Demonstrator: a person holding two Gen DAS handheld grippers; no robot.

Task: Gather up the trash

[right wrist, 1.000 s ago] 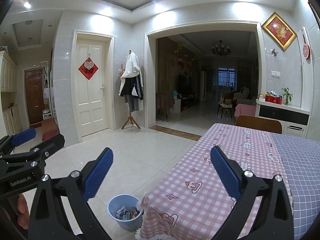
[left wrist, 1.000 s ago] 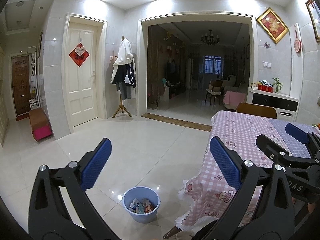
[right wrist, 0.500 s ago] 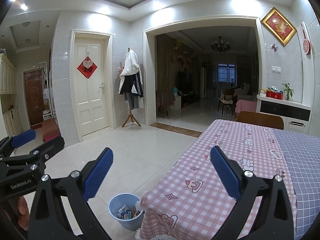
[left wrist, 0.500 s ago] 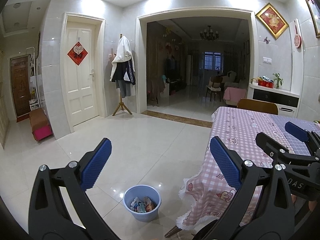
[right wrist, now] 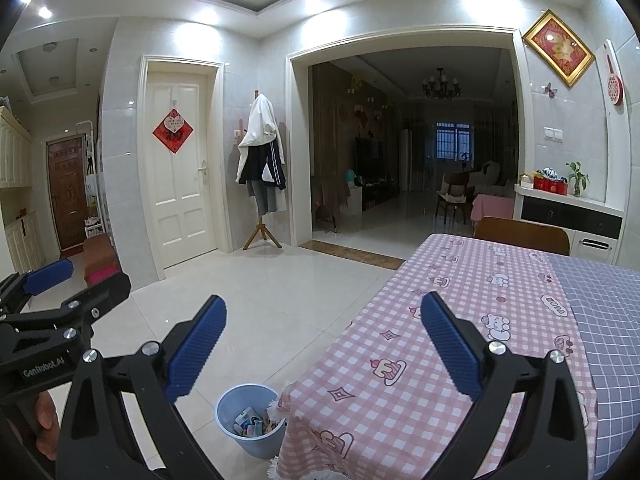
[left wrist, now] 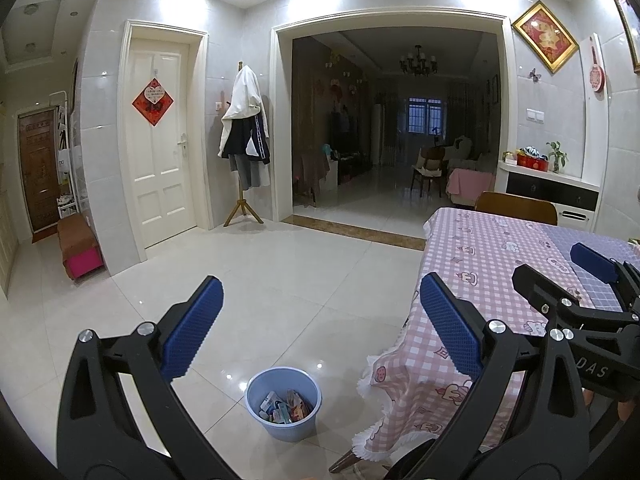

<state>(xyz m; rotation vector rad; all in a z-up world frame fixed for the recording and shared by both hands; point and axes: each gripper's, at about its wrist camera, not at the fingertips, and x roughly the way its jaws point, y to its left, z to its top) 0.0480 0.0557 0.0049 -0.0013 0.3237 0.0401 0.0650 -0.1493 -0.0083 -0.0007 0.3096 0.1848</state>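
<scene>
Left wrist view
Open room: the tiled floor (left wrist: 280, 280) runs bare from the bin to the far white door (left wrist: 160, 140) and the archway.
Edges: the table (left wrist: 500, 264) sits right, its pink checked cloth corner hanging down just beside the bin.
Trash: wrappers, hard to make out singly, lie inside the blue bin (left wrist: 283, 402) on the near floor.
Left gripper (left wrist: 320, 328): fingers wide apart, holding nothing, above the floor.
Right gripper (left wrist: 568, 280): seen at the right edge over the table.

Right wrist view
Edges: the table (right wrist: 480, 300) fills the right; the bin (right wrist: 250, 420) stands at its near left corner, touching the fringe.
Right gripper (right wrist: 322, 340): fingers spread wide, empty, straddling the table's left edge.
Left gripper (right wrist: 72, 280): at the far left, held in a hand (right wrist: 44, 420).
</scene>
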